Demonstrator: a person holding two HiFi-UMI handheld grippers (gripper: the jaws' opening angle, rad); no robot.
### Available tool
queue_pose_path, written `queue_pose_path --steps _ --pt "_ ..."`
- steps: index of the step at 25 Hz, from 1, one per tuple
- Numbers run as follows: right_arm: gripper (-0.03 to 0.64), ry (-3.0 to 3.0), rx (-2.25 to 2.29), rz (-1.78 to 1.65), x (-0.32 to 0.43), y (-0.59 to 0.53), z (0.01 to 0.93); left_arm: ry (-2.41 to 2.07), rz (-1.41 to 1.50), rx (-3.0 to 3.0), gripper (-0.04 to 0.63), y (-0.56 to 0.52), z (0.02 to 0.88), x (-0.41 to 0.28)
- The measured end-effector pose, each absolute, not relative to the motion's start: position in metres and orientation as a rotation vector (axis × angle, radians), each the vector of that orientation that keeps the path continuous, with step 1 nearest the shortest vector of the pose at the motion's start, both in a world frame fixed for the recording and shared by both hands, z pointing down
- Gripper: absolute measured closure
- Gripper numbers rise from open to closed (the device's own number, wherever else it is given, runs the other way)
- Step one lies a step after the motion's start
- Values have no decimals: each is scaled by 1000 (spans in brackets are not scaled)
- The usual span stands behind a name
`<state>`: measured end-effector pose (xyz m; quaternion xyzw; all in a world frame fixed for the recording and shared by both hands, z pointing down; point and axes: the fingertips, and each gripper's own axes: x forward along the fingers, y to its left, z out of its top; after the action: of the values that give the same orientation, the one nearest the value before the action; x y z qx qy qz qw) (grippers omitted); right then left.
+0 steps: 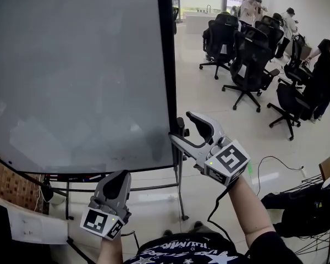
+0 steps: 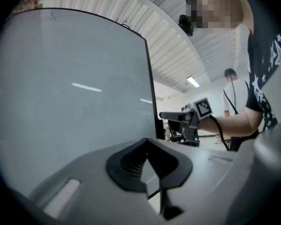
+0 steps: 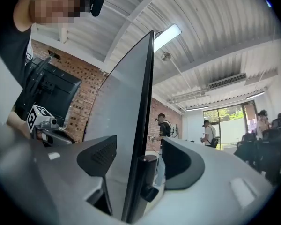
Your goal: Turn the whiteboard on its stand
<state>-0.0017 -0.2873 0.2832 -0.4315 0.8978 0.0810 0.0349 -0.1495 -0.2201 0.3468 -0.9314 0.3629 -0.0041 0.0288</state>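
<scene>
The left gripper (image 1: 117,181) and the right gripper (image 1: 181,126) are grey with black pads (image 3: 100,159). Each has a white cube (image 1: 229,161) with black square marks. A black cable (image 1: 215,207) hangs from the right one. The person wears a dark short-sleeved shirt (image 1: 201,250) with white stars.

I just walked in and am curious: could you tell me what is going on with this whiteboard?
A person holds a gripper in each hand at the whiteboard on its stand. The right gripper is open, its jaws straddling the board's right edge without pressing. The left gripper is shut and empty, near the board's lower edge.
</scene>
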Motion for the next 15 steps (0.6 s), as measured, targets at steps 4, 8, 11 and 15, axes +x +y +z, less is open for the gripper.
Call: queue_pose_path --steps 4,8,11,15 --pt "305 2901 -1155 340 -24 -300 271 1185 -17 -2837 591 -225 346 -150" --pt "312 2881 -1066 341 -27 -303 251 1208 -74 -2739 591 -228 328 -137" --pt "357 2864 -1021 344 -30 -304 238 1184 -30 -2733 591 -233 309 -124" --pt "369 2886 -932 350 -41 -314 228 1157 7 -2724 591 -240 294 -116"
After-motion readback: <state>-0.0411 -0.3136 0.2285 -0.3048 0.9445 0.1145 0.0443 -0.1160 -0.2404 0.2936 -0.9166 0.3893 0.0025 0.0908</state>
